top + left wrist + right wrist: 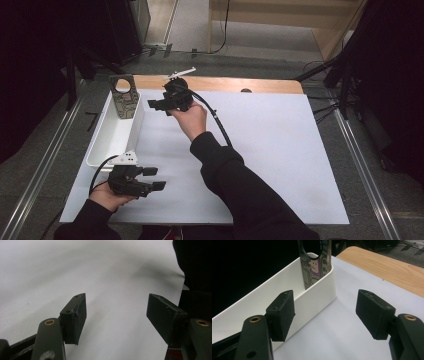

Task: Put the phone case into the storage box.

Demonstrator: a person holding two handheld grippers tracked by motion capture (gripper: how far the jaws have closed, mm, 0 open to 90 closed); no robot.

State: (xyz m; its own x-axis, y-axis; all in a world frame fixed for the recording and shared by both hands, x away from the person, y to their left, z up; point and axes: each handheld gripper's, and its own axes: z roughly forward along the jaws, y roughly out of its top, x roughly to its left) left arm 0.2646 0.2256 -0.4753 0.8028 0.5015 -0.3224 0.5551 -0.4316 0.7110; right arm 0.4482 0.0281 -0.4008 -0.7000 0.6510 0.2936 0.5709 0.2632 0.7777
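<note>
One white tray (112, 135) sits at the left of the bench (280, 150), with one patterned card (124, 96) standing upright at its far end. Two hand-held grippers: the right hand-held gripper (156, 105) is near the card, released and empty; the left hand-held gripper (154, 178) is near the bench's front edge, also released.

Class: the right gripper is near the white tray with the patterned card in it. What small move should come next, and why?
Probably ease the right gripper on toward the patterned card. Its jaws stand open and empty, short of the white tray, where the card stands upright at the far end.
</note>
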